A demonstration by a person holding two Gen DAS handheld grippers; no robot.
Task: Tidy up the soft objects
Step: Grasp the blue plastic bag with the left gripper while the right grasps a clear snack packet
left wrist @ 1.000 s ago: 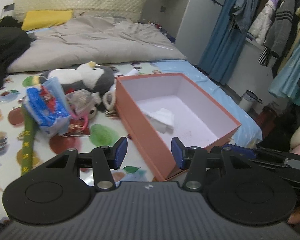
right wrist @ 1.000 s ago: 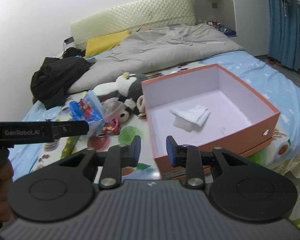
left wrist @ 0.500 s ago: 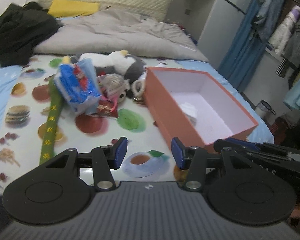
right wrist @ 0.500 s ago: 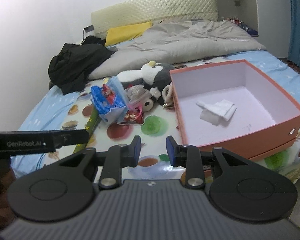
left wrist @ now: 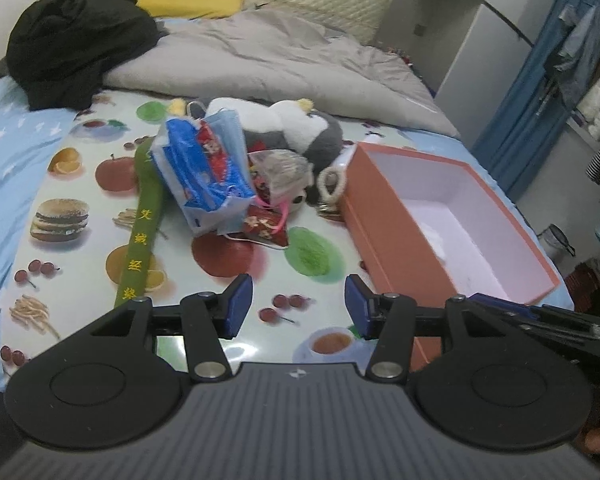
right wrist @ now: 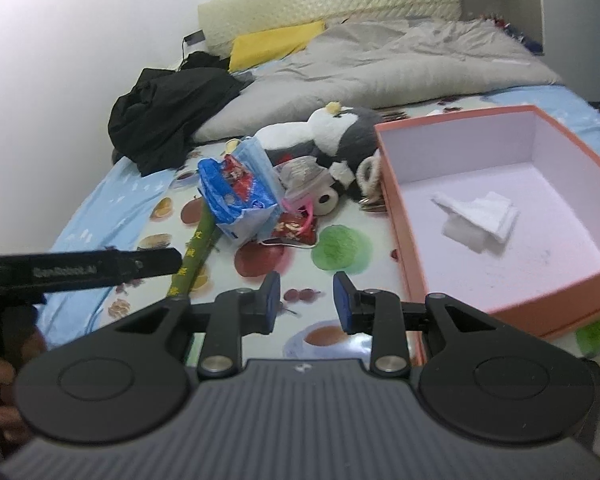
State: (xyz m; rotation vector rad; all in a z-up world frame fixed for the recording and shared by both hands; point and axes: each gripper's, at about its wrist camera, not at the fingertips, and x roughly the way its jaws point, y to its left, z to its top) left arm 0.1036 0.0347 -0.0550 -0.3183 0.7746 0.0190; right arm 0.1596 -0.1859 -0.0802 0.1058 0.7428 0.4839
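A pile of soft things lies on the fruit-print mat: a grey and white penguin plush [left wrist: 300, 128] [right wrist: 340, 132], a blue plastic bag [left wrist: 208, 172] [right wrist: 240, 192], a red pouch [left wrist: 266, 226] [right wrist: 294, 228] and a long green cloth strip [left wrist: 140, 236] [right wrist: 198, 252]. To the right of them stands an open orange box [left wrist: 384, 232] [right wrist: 404, 216] with a folded white cloth [right wrist: 476, 224] inside. My left gripper [left wrist: 298, 304] hovers short of the pile, its jaws opening with nothing between them. My right gripper [right wrist: 307, 300] is open narrowly and empty, beside the box's near corner.
Black clothes [left wrist: 72, 36] and a grey quilt [left wrist: 268, 60] fill the far side of the bed, with a yellow pillow [left wrist: 188, 0] behind. Hanging garments [left wrist: 588, 64] and a small bin [left wrist: 556, 236] stand right of the bed. The left gripper's body [right wrist: 100, 266] crosses the right wrist view.
Both grippers have swung left and a little down, away from the box towards the pile, which now sits centred ahead. Nothing has been taken hold of.
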